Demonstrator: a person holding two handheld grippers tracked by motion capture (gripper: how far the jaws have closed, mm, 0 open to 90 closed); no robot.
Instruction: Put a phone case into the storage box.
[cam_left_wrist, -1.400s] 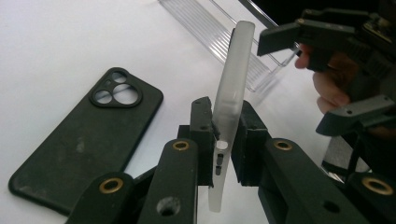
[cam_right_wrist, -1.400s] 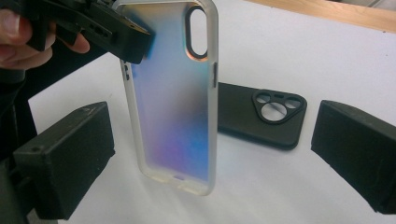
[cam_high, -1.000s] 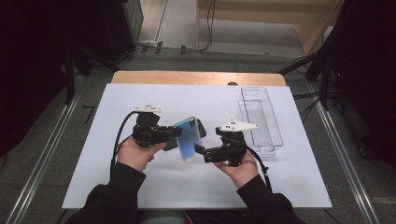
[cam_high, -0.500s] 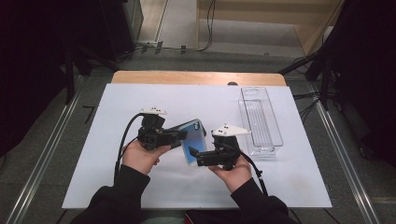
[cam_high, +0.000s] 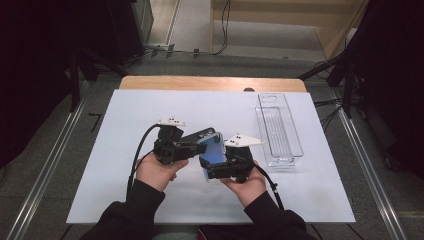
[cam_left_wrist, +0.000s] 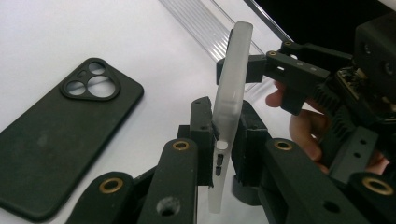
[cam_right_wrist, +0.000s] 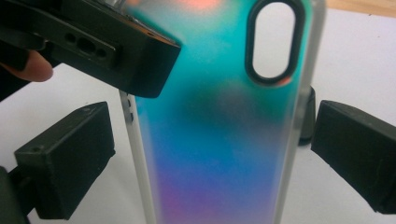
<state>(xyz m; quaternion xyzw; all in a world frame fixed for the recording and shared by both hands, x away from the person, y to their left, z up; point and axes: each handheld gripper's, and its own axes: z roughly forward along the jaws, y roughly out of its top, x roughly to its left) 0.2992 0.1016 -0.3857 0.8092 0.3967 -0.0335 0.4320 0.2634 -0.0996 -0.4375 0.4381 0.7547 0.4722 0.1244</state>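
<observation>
An iridescent blue phone case (cam_high: 212, 151) is held on edge above the table between both hands. My left gripper (cam_high: 199, 148) is shut on its lower edge; in the left gripper view both jaws of that gripper (cam_left_wrist: 225, 136) pinch the frosted rim (cam_left_wrist: 232, 79). My right gripper (cam_high: 212, 171) reaches in from the other side. Its pads straddle the case (cam_right_wrist: 219, 140), with a gap at the left pad (cam_right_wrist: 70, 158), so it stands open. A black phone case (cam_left_wrist: 60, 135) lies flat on the white mat, just behind the grippers (cam_high: 196, 135).
A long clear plastic tray (cam_high: 278, 131) stands at the right on the white mat (cam_high: 125, 115), and its ribbed wall (cam_left_wrist: 205, 32) shows beyond the case. The table's wooden edge (cam_high: 210, 83) runs along the back. Dark floor and rails surround the table.
Both hands have drifted slightly closer together and toward the person. The right gripper's jaws have come around the blue case, which the left gripper still holds.
</observation>
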